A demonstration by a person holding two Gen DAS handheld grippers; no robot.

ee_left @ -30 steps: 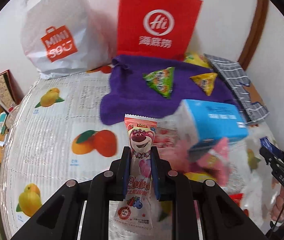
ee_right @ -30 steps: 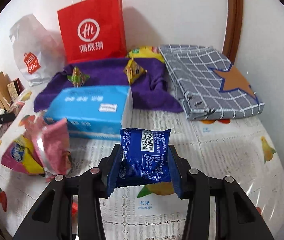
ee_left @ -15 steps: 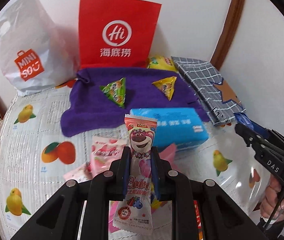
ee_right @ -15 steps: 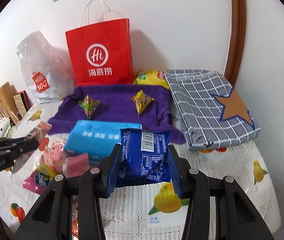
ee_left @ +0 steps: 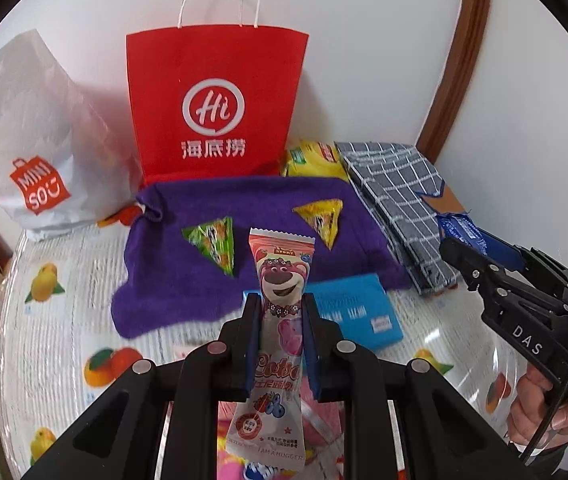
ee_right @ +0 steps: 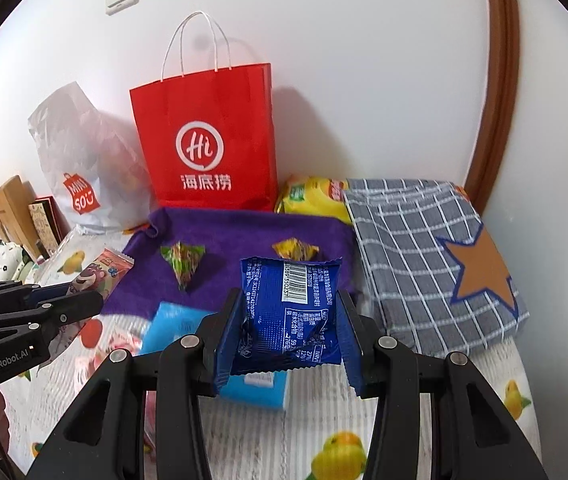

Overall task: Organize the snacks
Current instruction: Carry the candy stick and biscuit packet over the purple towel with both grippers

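Here the left gripper (ee_left: 279, 340) is clamped on one pink bear-print snack packet (ee_left: 277, 320), which stands upright between its fingers with its top end poking out toward 12 o'clock. The right gripper (ee_right: 284, 336) is closed on one blue snack packet (ee_right: 290, 316), barcode side facing the camera, held above the worktop (ee_right: 364, 432). In the left wrist view the right gripper shows at 3 o'clock, the blue packet at its tip.

On the purple towel (ee_left: 267, 208) at 12 o'clock lie two triangular snacks, well apart: one green triangular snack (ee_left: 213, 246) toward 11 o'clock and one yellow triangular snack (ee_left: 322, 216) toward 1 o'clock. One blue box (ee_left: 356, 312) lies just below the towel's near edge, partly hidden behind each gripper. Pink wrappers (ee_right: 123, 344) lie at 9 o'clock of the box; their count cannot be told.

At the wall stand two bags: one red paper bag (ee_right: 207, 136) and one white plastic bag (ee_right: 79, 152) at its 9 o'clock. One yellow snack bag (ee_right: 316, 196) lies beside one folded checked cloth (ee_right: 424, 252).
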